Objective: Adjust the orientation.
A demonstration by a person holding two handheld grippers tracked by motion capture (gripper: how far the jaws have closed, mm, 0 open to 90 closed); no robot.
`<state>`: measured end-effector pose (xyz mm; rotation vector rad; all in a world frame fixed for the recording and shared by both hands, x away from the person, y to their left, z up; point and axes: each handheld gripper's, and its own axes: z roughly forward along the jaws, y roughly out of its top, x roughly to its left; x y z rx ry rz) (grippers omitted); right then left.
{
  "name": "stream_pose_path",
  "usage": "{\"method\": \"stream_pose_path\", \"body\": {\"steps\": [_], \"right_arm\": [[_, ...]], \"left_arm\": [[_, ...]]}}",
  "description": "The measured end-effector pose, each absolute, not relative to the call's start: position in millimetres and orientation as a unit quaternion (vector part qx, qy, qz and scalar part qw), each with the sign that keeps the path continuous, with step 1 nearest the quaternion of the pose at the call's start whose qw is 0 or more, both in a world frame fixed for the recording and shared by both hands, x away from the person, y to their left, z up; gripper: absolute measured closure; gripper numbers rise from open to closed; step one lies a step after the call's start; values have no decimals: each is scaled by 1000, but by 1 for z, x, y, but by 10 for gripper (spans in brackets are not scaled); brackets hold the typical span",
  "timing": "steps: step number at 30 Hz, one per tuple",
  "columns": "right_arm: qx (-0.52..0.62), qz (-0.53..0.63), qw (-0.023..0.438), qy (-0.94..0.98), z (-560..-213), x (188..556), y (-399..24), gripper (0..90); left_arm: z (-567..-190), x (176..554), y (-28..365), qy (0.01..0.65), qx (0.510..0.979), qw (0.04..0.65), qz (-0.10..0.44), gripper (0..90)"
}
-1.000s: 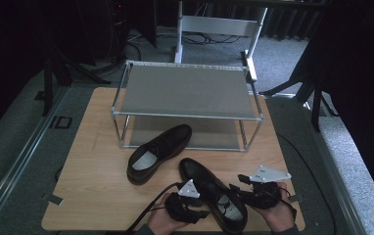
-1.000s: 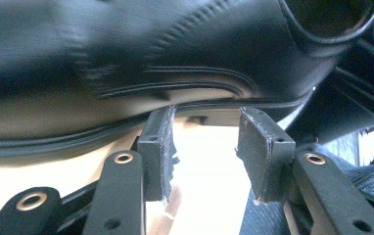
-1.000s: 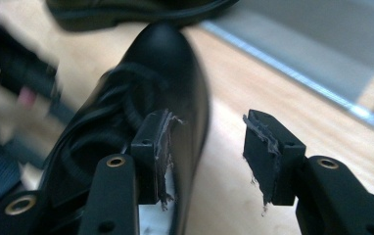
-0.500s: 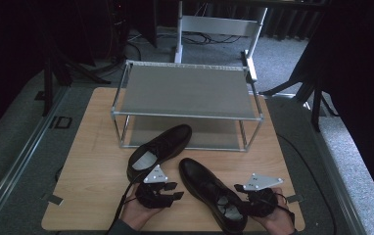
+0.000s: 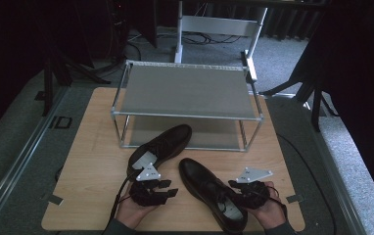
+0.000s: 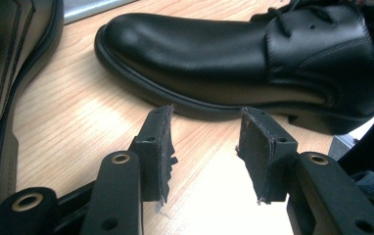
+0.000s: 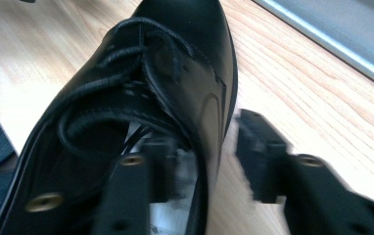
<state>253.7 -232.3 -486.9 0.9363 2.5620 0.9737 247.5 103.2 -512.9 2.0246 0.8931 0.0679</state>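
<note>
we have two black shoes on the table (image 5: 92, 161) in front of the rack (image 5: 185, 90): the far shoe (image 5: 163, 144) lies with its toe toward the rack's lower shelf, and the near shoe (image 5: 209, 193) sits by the front edge, heel toward our right hand. our right gripper (image 5: 246, 188) is at that heel end; in the right gripper view one jaw sits inside the shoe's opening and the other outside its side wall, with a gap showing between the outer pad and the leather, so the jaws have just been closing around the wall but don't look clamped on it yet. the picture is blurred there, so we can't be sure how much pad meets the leather. our left gripper (image 5: 168, 188) rests near the near shoe's toe side, jaws apart and holding nothing, pointing at its sole edge in the left gripper view. the risks as we judge them: a grip on one thin side wall may let the shoe swing toe-down or slip out when lifted; the inner jaw could snag the laces (image 7: 121, 68); a tilted shoe could catch the rack's frame or knock the far shoe; and our left gripper, being close, could get bumped
</note>
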Motion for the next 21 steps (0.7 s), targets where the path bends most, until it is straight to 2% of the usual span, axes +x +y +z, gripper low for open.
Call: {"method": "stream_pose_path", "body": {"steps": [3, 7, 12, 21], "right_arm": [[324, 329, 153, 874, -485, 254, -235, 779], [327, 334, 150, 871, -484, 264, -248, 779], [338, 329, 180, 863, -480, 282, -263, 803], [344, 336, 191, 856, -480, 308, -286, 805]], "left_arm": [[-512, 247, 106, 364, 815, 449, 29, 564], [-506, 247, 112, 365, 811, 455, 38, 564], [-493, 247, 125, 369, 803, 463, 59, 564], [-463, 254, 165, 393, 780, 472, 119, 564]]}}
